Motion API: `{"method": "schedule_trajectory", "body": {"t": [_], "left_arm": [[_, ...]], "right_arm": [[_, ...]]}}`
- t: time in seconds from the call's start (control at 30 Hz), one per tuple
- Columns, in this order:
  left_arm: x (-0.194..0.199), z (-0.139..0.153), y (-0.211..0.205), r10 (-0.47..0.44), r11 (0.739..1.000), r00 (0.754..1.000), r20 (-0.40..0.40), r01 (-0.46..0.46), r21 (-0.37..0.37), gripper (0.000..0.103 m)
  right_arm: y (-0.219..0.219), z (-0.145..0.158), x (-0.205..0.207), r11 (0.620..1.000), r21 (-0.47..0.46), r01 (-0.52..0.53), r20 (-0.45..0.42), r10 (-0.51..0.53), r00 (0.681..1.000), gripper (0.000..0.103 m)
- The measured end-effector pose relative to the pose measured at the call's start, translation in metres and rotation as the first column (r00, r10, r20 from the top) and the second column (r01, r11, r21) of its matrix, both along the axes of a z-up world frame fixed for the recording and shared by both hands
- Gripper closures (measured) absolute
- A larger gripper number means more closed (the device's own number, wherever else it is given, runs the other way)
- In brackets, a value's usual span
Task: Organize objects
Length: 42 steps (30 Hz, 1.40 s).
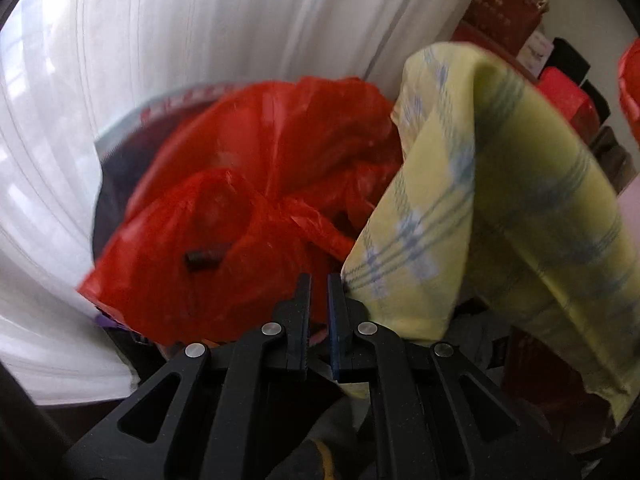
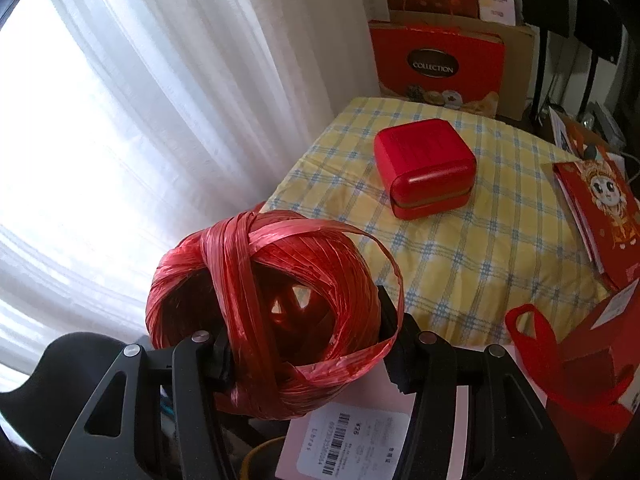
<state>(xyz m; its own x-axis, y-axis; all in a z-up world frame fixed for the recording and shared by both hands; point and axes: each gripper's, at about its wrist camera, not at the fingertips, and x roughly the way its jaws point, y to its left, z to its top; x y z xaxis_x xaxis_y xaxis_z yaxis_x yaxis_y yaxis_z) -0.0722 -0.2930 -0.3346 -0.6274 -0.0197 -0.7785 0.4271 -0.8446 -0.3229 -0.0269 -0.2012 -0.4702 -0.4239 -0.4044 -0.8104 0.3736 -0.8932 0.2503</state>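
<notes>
Between right tongs (image 2: 304, 332), red twine ball (image 2: 264, 312)

The red gift box (image 2: 438, 66) standing at the far edge of the checked cloth (image 2: 460, 248) carries a dark oval reading "COLLECTION". A white barcode label (image 2: 344, 440) on the pink package (image 2: 396, 420) shows "¥26". Other print is too small to read.
</notes>
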Motion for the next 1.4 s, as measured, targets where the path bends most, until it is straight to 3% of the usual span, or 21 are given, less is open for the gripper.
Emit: {"method": "schedule_trajectory", "body": {"t": [0.23, 0.37, 0.47, 0.63, 0.73, 0.87, 0.97, 1.07, 1.17, 1.4], "left_arm": [[0.002, -0.006, 0.007, -0.006, 1.0, 0.998, -0.055, 0.005, -0.017, 0.096], [-0.003, 0.005, 0.04, -0.119, 0.983, 0.989, -0.092, 0.104, -0.149, 0.096], [-0.006, 0.006, 0.047, -0.144, 0.976, 0.985, -0.092, 0.125, -0.179, 0.096], [-0.004, -0.003, 0.029, -0.068, 0.988, 0.996, -0.062, 0.059, -0.143, 0.092], [-0.008, -0.011, 0.018, 0.007, 0.979, 1.0, -0.021, -0.011, -0.203, 0.092], [-0.01, -0.02, -0.003, 0.154, 0.945, 0.988, 0.02, -0.141, -0.294, 0.092], [-0.014, -0.035, 0.0, 0.151, 0.933, 0.979, 0.138, -0.095, -0.348, 0.092], [-0.013, -0.051, -0.002, 0.143, 0.953, 0.963, 0.228, -0.072, -0.294, 0.092], [-0.012, -0.055, -0.001, 0.134, 0.961, 0.959, 0.251, -0.064, -0.269, 0.092], [-0.019, -0.035, -0.006, 0.094, 0.962, 0.985, 0.146, -0.052, -0.269, 0.092]], "right_arm": [[0.019, 0.004, 0.009, 0.997, -0.022, 0.07, 0.015, -0.069, 0.997, 0.046], [0.019, 0.005, 0.009, 0.997, -0.013, 0.08, 0.003, -0.08, 0.997, 0.046], [0.015, 0.007, 0.004, 0.996, -0.007, 0.09, 0.001, -0.09, 0.996, 0.046], [0.001, 0.01, -0.001, 0.997, 0.036, 0.07, -0.022, -0.07, 0.997, 0.046], [-0.004, 0.009, -0.003, 0.998, 0.027, 0.059, -0.022, -0.058, 0.998, 0.046], [-0.007, 0.007, -0.004, 0.999, 0.014, 0.048, -0.024, -0.048, 0.999, 0.046], [-0.008, 0.008, -0.005, 0.999, 0.015, 0.044, -0.023, -0.044, 0.999, 0.046], [-0.006, 0.008, -0.007, 0.999, 0.001, 0.049, -0.015, -0.049, 0.999, 0.046], [-0.006, 0.008, -0.011, 0.999, -0.01, 0.052, -0.01, -0.052, 0.999, 0.046], [-0.011, 0.008, -0.014, 0.999, -0.005, 0.04, -0.016, -0.04, 0.999, 0.046]]}}
